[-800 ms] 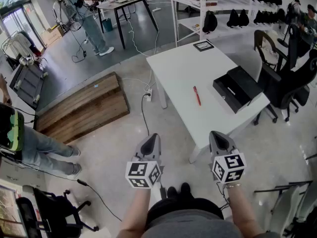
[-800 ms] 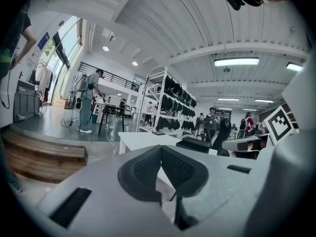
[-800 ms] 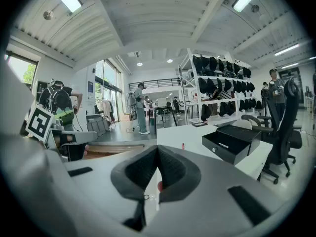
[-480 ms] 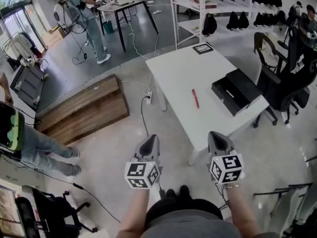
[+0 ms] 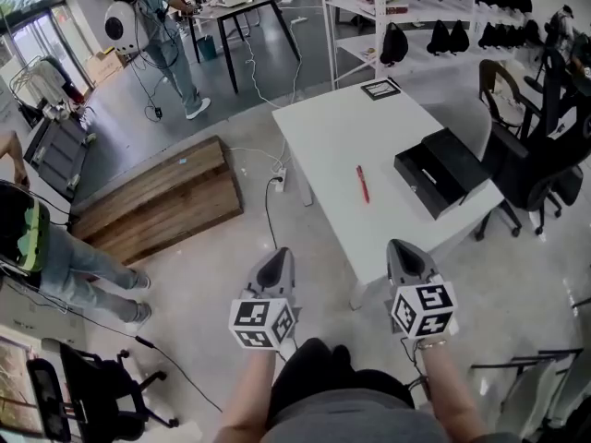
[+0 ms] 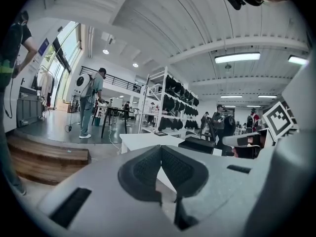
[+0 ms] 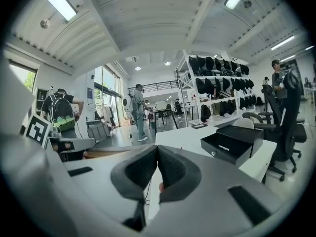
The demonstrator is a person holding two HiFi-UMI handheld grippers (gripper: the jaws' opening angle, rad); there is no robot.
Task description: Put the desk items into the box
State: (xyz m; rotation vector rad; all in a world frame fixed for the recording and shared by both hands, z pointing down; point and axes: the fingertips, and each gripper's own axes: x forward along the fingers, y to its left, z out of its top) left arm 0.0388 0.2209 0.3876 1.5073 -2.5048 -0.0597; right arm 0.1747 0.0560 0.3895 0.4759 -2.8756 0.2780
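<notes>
Ahead of the left gripper [image 5: 279, 260] and right gripper [image 5: 404, 248], both with fingers [image 7: 140, 169] pressed together on nothing, the red pen [image 5: 362, 184] lies on the white table [image 5: 337, 132], well apart from them and near the open black box [image 5: 441, 172]; packing appears not yet begun.

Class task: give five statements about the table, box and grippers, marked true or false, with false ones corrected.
1. The red pen lies on the white table, outside the black box. True.
2. The left gripper holds the pen. False: its jaws are shut on nothing.
3. The black box stands open. True.
4. The right gripper has its jaws wide apart. False: they are together, empty.
5. The black-framed item lies in the box. False: it lies at the table's far end.
</notes>
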